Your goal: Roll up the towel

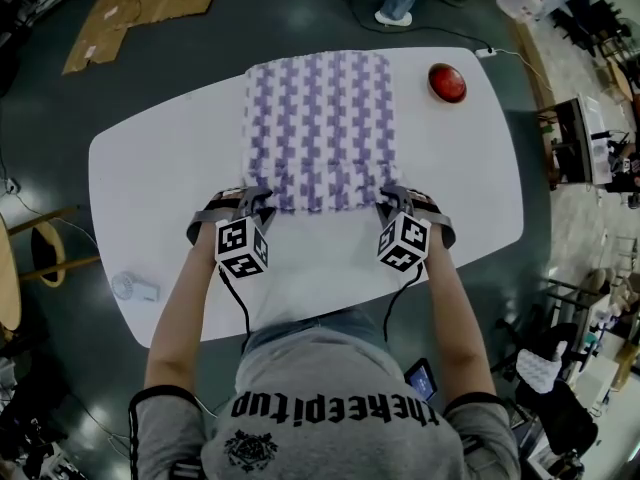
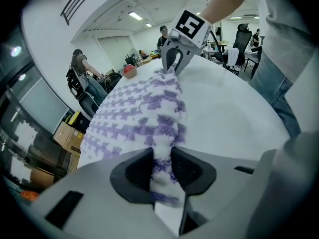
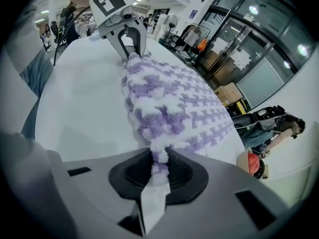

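Purple-and-white fluffy stuff, that's the towel (image 1: 320, 128), and it's lying flat on the white desk (image 1: 150, 168), stretching straight away from both tools with its near edge right at their tips. The left tool (image 1: 254, 201) has its jaws pinched down on the near left corner. In the left gripper view you can see a bunched-up bit of pile squeezed between the two dark pads, so it's nearly closed with just the thickness of the fabric keeping the pads apart. Same deal with the right tool (image 1: 392, 201): it's clamped on the near right corner, and the right gripper view shows a thin twist of towel caught between its pads, with what looks like a white tag or hem poking out toward the camera. That grip is tighter than the left one. Between the two tools the near edge looks a bit puffed up and lifted off the desk, while the rest of the cloth past them is flat and not rolled at all. Both tools point steeply down at the desk and sit about level with each other, a towel's width apart. Beyond the right tool and off to its outer side, past the far corner of the towel, there's a red dome-shaped thing (image 1: 446, 82) on the desk. Out past the left tool, toward the near edge, sits a small white gadget (image 1: 133, 287), well clear of everything.
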{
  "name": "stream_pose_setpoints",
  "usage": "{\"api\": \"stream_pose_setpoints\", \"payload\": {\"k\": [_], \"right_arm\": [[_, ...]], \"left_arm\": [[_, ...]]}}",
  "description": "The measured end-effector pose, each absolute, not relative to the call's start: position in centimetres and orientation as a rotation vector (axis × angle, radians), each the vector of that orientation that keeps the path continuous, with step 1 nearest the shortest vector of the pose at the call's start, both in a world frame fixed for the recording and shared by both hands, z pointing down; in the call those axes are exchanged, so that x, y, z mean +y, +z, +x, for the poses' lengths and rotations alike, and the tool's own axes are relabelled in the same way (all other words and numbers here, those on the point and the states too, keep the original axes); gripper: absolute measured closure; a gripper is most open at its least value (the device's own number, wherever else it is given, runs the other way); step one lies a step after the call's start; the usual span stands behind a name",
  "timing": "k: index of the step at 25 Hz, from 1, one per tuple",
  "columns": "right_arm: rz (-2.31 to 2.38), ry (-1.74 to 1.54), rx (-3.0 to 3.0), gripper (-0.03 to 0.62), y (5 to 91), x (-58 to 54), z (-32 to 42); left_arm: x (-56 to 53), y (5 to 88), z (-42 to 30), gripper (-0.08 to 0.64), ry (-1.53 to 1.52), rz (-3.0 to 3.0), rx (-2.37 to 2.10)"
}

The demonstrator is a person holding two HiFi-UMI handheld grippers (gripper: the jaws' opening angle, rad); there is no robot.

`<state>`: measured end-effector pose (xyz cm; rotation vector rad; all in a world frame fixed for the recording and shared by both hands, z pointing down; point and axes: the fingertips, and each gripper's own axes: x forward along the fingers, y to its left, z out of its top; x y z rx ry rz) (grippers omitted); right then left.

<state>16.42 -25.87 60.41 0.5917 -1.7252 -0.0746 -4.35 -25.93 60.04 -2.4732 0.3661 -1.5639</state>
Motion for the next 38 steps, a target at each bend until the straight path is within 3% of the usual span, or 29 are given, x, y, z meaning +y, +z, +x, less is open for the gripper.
{"api": "stream_pose_setpoints", "payload": {"k": [6, 26, 38], "right_arm": [[0.579, -0.059, -1.741, 0.540, 59.8, -23.7, 16.1], [0.459, 0.144, -1.844, 0.541, 58.7, -13.5, 14.7], [0.482, 0.318, -1.937, 0.529, 56.5, -15.9, 15.1]], "left_arm": [[-24.0, 59.9, -4.7, 0.494, -1.612, -2.462, 0.332], [-14.1, 59.3, -6.1, 0.497, -1.740, -2.589, 0.074], [-17.3, 57.3, -5.7, 0.490, -1.683, -2.654, 0.107]]}}
